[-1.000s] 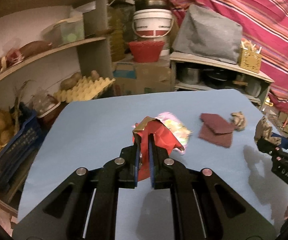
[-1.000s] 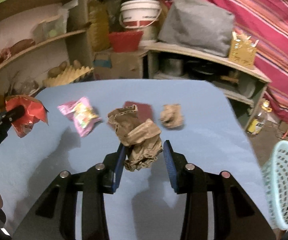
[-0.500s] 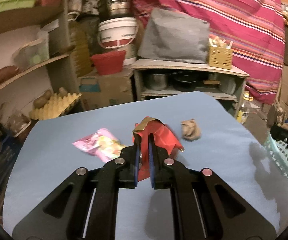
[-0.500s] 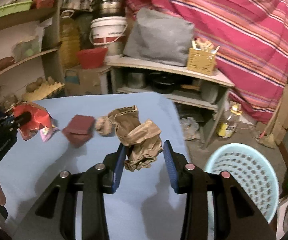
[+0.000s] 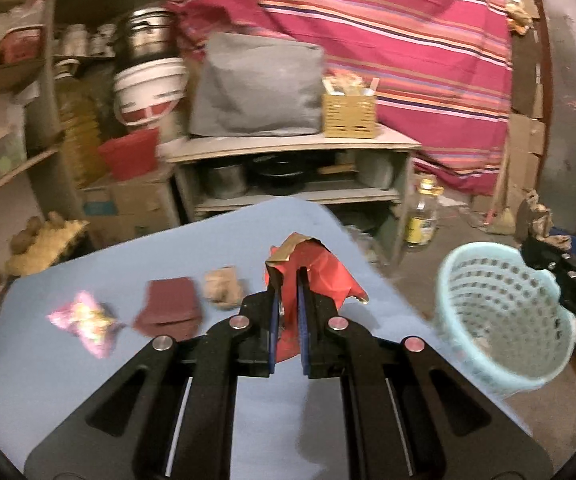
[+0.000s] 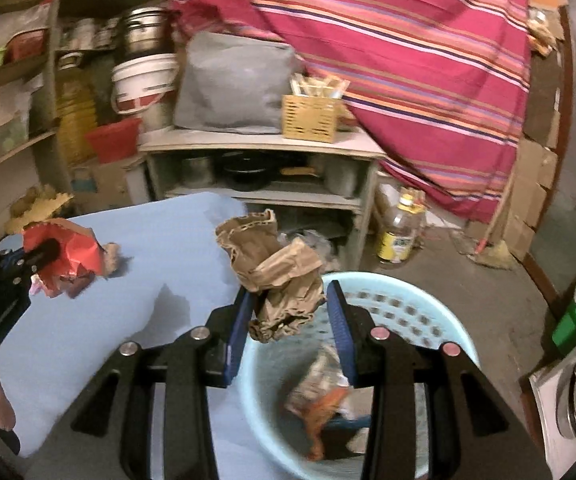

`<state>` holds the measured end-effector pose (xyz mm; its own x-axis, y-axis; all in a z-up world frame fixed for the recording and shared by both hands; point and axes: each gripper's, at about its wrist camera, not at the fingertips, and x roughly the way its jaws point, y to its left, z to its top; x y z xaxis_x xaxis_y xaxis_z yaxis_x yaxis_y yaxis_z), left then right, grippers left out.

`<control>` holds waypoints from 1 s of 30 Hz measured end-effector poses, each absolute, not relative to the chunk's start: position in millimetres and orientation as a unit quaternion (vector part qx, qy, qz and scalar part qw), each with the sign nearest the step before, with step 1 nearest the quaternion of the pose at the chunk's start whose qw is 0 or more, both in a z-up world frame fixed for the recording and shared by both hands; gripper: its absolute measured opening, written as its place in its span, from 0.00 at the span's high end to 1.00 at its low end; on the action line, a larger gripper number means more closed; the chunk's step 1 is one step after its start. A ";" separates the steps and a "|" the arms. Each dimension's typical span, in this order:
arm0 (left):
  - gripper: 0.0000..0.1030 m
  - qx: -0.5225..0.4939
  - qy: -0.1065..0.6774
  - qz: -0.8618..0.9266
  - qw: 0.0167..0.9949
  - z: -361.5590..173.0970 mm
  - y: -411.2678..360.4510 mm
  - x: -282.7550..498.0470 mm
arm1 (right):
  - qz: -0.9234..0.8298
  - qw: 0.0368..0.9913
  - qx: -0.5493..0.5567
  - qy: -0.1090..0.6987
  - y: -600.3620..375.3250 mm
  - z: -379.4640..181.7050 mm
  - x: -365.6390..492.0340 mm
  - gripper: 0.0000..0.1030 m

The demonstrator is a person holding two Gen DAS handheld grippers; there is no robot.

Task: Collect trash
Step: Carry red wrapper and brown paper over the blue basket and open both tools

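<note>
Trash is carried toward a pale blue perforated basket (image 6: 403, 308) standing beside a blue-covered table (image 5: 168, 248). A crumpled brown paper bag (image 6: 276, 272) is seen between the fingers of the right gripper (image 6: 288, 316), above the basket's open mouth; it bears on the left pad, while a gap shows on the right, so whether it is still firmly pinched cannot be told. A crumpled red wrapper (image 5: 319, 276) is clamped in the nearly closed left gripper (image 5: 288, 312), over the table's near corner. Left on the table are a pink foil packet (image 5: 84, 320), a folded maroon piece (image 5: 170, 308) and a small brown paper wad (image 5: 222, 288). All are judged light, soft and easily crushed; the foil is likely slippery. Each is best taken at a raised fold or bunched edge, not flat against the cloth. Earlier scraps (image 6: 319, 392) are visible inside the basket.
</note>
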<state>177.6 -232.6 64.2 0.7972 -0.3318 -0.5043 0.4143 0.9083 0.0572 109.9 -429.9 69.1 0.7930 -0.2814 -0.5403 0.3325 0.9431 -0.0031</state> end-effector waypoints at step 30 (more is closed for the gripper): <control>0.07 0.111 0.282 -0.252 0.919 45.8 -327.0 175.0 | -0.215 0.915 0.158 0.302 -535.4 31.3 87.6 0.40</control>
